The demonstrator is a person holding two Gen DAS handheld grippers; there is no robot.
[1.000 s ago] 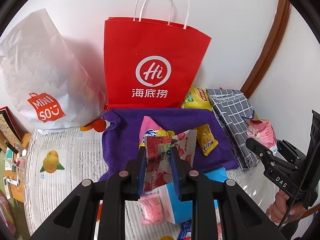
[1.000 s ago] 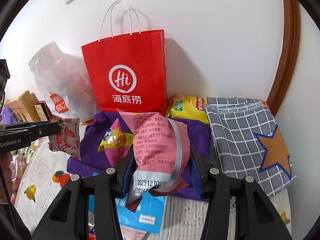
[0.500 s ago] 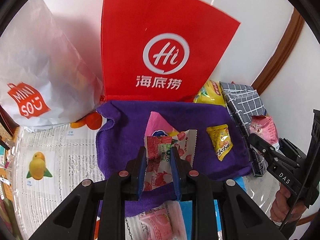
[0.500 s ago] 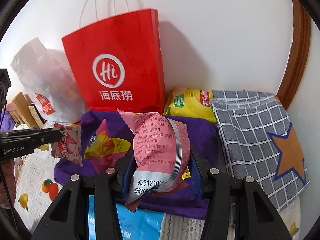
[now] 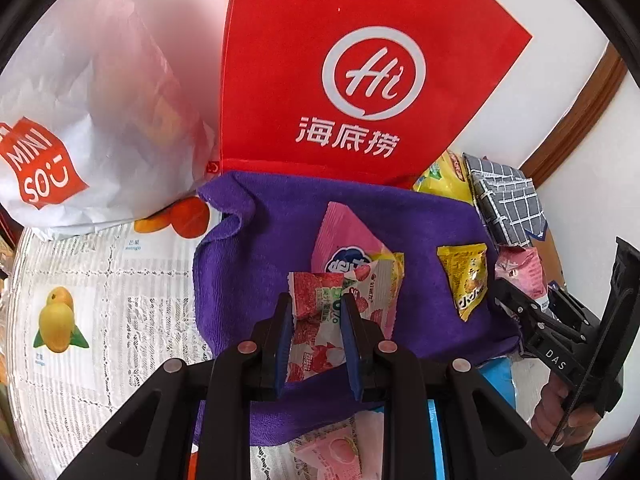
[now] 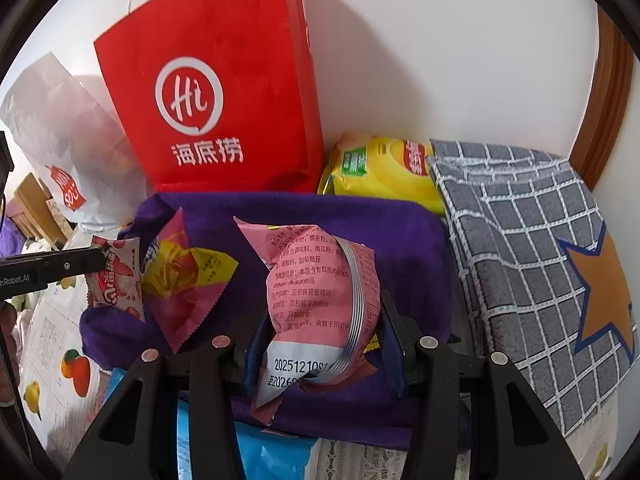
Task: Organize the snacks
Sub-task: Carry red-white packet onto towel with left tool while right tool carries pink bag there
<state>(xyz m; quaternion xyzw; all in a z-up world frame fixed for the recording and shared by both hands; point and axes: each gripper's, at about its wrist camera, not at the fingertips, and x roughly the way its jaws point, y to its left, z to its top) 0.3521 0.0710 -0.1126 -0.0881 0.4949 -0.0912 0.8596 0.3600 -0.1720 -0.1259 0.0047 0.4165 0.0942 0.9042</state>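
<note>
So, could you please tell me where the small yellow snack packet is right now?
In the left wrist view, the small yellow snack packet lies flat on the right part of the purple towel, right of the pink wrapper and in front of the red paper bag.

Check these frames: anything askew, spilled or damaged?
Nothing spilled or torn. The purple towel is rumpled, its left edge folded over. A pink-and-yellow packet and a small yellow packet lie on it at angles. Both grippers hold intact snack packs.
</note>
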